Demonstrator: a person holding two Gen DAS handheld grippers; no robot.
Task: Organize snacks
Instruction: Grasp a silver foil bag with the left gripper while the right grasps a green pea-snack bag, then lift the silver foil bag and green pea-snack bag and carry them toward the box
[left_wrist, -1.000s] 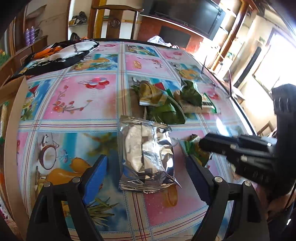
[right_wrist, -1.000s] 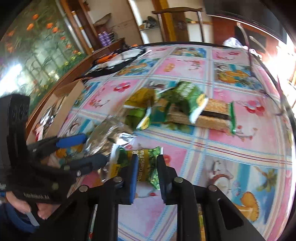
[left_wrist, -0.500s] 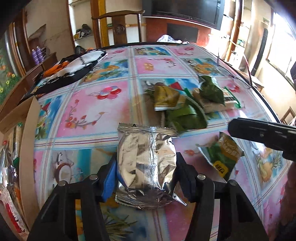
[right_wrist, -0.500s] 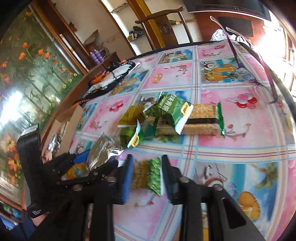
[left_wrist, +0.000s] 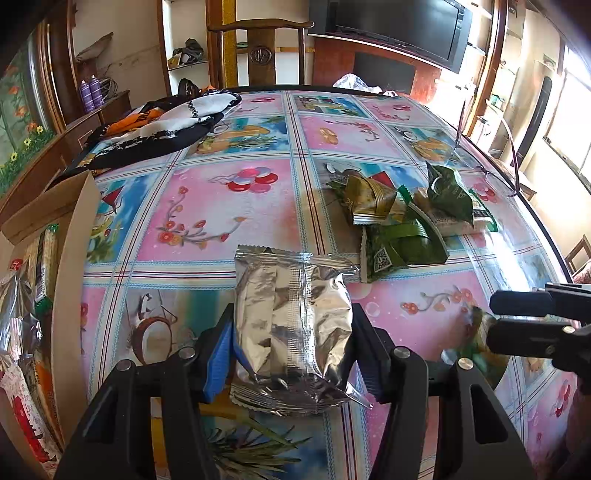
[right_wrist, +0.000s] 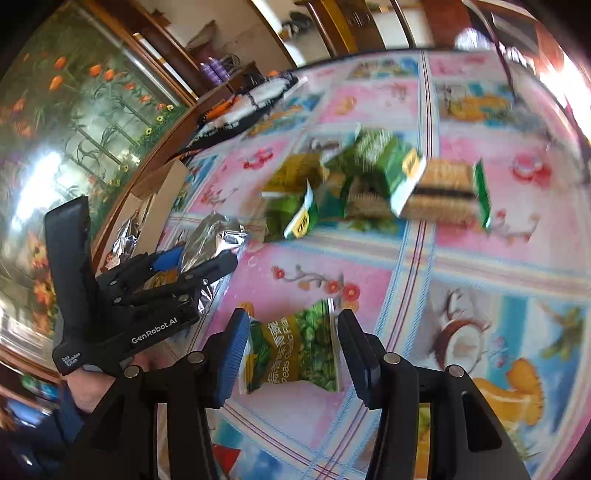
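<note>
Now | left jaws clamp silver packet | right jaws opening around pea packet

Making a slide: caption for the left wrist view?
Left hand-held gripper clamps silver snack packet on floral tablecloth.

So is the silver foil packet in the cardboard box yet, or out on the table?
Out: the silver foil packet lies on the table, between the left gripper's pads, beside the cardboard box.

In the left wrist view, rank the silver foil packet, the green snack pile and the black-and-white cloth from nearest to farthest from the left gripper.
1. Silver foil packet: between the left gripper's jaws.
2. Green snack pile: mid-table, to the right.
3. Black-and-white cloth: far left of the table.
</note>
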